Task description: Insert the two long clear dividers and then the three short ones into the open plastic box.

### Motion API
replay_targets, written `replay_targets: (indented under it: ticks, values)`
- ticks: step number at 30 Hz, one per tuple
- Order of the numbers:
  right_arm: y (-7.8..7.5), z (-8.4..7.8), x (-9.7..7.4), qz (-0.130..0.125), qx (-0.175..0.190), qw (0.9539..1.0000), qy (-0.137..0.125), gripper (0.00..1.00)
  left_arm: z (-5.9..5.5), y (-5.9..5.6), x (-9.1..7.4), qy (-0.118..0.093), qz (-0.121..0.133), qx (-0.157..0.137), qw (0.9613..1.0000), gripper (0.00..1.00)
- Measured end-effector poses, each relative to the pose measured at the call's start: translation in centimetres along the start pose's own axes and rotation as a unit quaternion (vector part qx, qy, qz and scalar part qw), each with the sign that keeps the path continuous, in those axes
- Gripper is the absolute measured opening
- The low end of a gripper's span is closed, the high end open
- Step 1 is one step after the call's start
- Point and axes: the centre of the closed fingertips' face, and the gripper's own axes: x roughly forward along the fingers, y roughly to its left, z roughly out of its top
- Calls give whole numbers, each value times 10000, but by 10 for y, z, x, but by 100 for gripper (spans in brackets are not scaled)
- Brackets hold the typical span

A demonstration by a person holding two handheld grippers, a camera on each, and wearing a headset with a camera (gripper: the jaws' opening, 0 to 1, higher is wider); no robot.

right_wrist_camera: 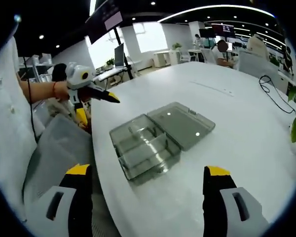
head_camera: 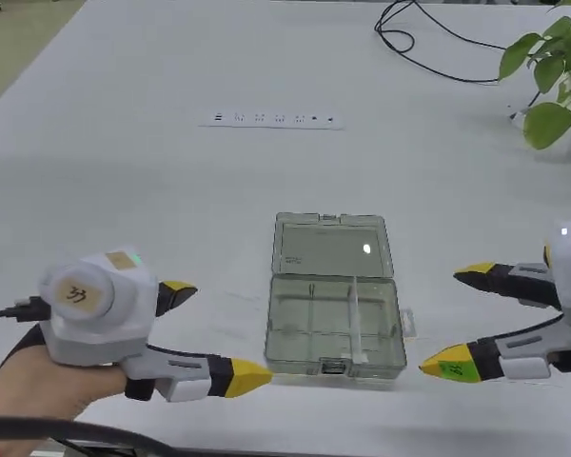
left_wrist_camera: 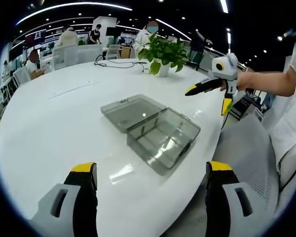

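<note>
White table point(head_camera: 124, 190) under everything. Near the middle of its front edge, open plastic box point(head_camera: 300, 367), smoky clear, lid point(head_camera: 331, 246) laid flat toward the far edge. Inside, one clear divider point(head_camera: 355, 319) standing front to back, right of centre; fainter partitions left of it, too blurred to count. Left gripper point(head_camera: 232, 331) off the box's left side, jaws spread wide, holding nothing. Right gripper point(head_camera: 440, 321) off its right side, likewise spread and empty. At the far right corner, green plant point(head_camera: 552, 67); beside it, looped black cable point(head_camera: 428, 43). Toward the far edge, thin marked strip point(head_camera: 271, 119). Just beside the box's right wall, small clear piece point(head_camera: 406, 322).
</note>
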Motion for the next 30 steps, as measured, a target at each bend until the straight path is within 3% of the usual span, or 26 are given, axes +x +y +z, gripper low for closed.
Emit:
replay_targets:
  ticks: [4, 7, 11, 12, 14, 18, 21, 30]
  values:
    - [-2, -7, -1, -3, -35, 10000, -4, 94, -12, 7, 4, 343, 194, -179, 9991, 88]
    - [-3, -10, -2, 4, -88, 10000, -24, 94, -16, 12, 8, 425, 370, -232, 9981, 83]
    - [-3, -12, -2, 28, -83, 9999, -84, 94, -28, 20, 13, 747, 651, -635, 9931, 76]
    - [-3, -13, -2, 44, -96, 9999, -91, 94, -33, 23, 14, 886, 767, -751, 9903, 75]
    - [-2, -14, -1, 78, -130, 9998, -100, 94, -34, 24, 19, 905, 807, -705, 9901, 72]
    - [0, -15, 1, 124, -110, 9998, -139, 94, -45, 27, 26, 1165, 975, -895, 9843, 66]
    - [0, -15, 2, 140, -109, 9997, -174, 94, -48, 31, 29, 1209, 1072, -1005, 9817, 61]
    - [0, -11, 5, 147, -56, 9994, -313, 93, -63, 36, 37, 1637, 1282, -845, 9745, 53]
